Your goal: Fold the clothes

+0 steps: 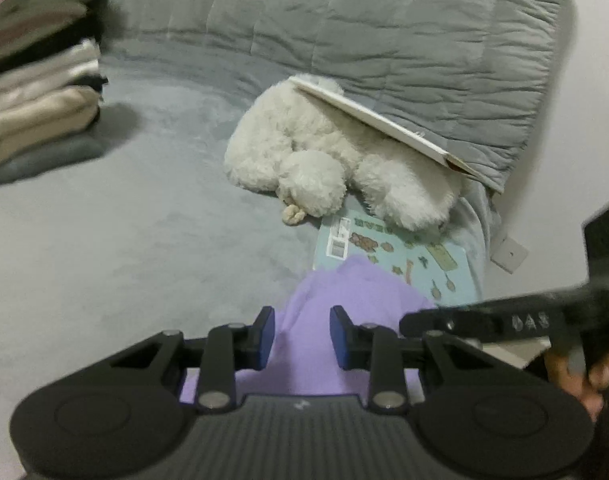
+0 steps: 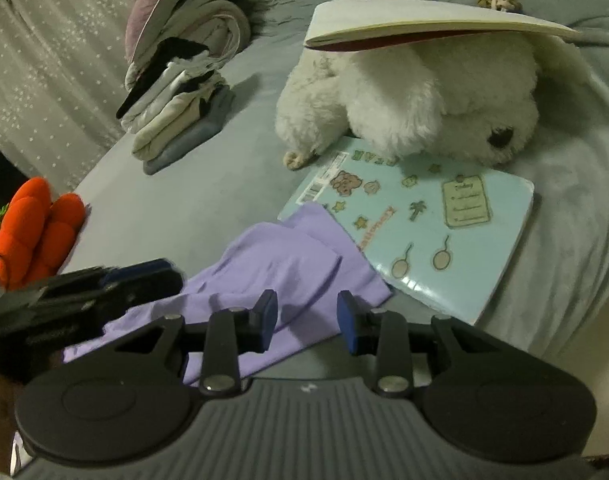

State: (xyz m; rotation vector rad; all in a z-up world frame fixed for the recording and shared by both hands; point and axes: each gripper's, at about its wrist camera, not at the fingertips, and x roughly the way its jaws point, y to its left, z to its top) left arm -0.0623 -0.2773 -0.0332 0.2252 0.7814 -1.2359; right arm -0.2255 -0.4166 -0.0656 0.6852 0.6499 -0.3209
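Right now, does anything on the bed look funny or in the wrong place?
Yes. An open book lies like a roof on the white plush dog, whose nose rests on a light blue notebook. The purple garment overlaps that notebook's corner.

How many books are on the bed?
2. A white book lies on top of the plush dog. A blue book lies flat under the dog's head, with the purple garment overlapping its corner. Others may be hidden.
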